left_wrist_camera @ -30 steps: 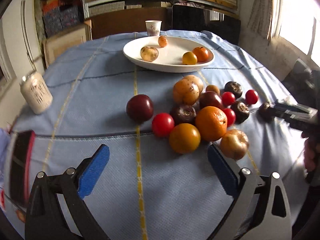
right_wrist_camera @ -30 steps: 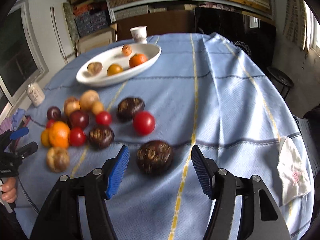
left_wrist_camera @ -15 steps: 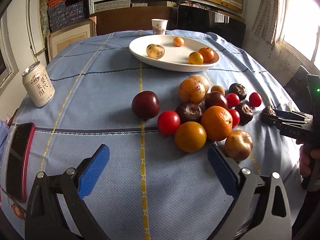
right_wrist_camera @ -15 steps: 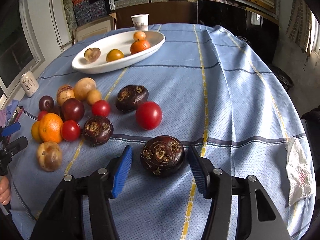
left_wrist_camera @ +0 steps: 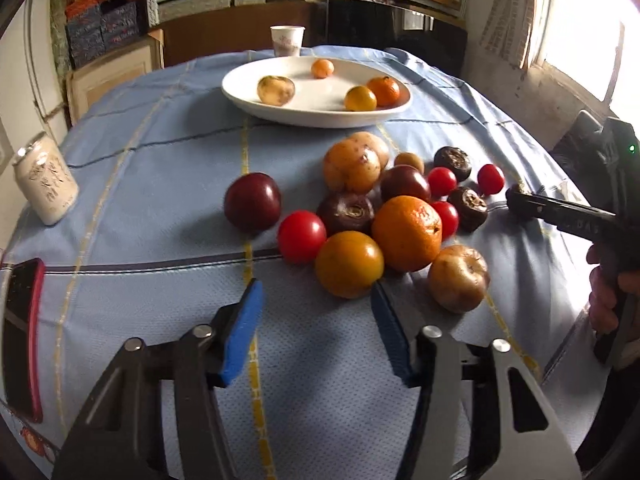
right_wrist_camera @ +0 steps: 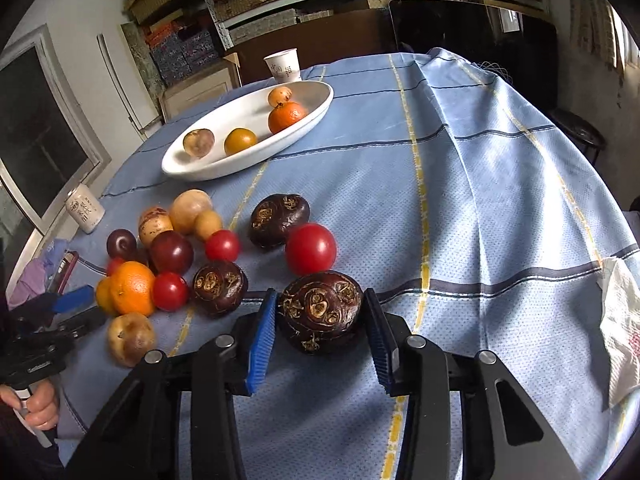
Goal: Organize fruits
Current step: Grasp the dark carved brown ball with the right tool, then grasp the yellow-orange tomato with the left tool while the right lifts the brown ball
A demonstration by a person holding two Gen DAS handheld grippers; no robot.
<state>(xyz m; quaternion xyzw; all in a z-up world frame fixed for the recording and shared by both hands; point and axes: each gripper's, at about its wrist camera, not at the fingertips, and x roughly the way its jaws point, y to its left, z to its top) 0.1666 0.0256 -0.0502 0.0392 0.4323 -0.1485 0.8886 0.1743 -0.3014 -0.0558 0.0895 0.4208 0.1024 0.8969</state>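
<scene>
Right gripper (right_wrist_camera: 320, 322): I am closing its jaws around the dark knobbly fruit (right_wrist_camera: 320, 312), which is sitting on the worktop between the blue pads. Both pads look to be at or just against its sides; I cannot tell whether they are pressing yet. Risk as I read it: the skin is lumpy and the body round, so an off-centre squeeze could roll it out toward the red tomato (right_wrist_camera: 311, 249) just behind it, which looks to be touching it or nearly so. A lift that drags forward could knock that tomato into the second dark fruit (right_wrist_camera: 279, 220).

Left gripper (left_wrist_camera: 316, 316): jaws are narrowing on nothing, with bare cloth between them. The yellow-orange fruit (left_wrist_camera: 349, 264) is lying just beyond the right pad, close against the orange (left_wrist_camera: 407, 233) and a tomato (left_wrist_camera: 301, 236). The pile is tight; closing there could pinch two at once or send the brown fruit (left_wrist_camera: 459, 278) rolling toward the near right edge.

Open room: the right side of the blue tablecloth (right_wrist_camera: 500, 200) is bare up to a crumpled tissue (right_wrist_camera: 620, 332), and it is draping off the far edge. On the left, a phone (left_wrist_camera: 22, 336) and a can (left_wrist_camera: 46, 180) are crowding the rim.

Far: the white dish (left_wrist_camera: 396, 110) is holding four fruits, with space left in its middle. A paper cup (left_wrist_camera: 287, 40) is standing just behind it.
</scene>
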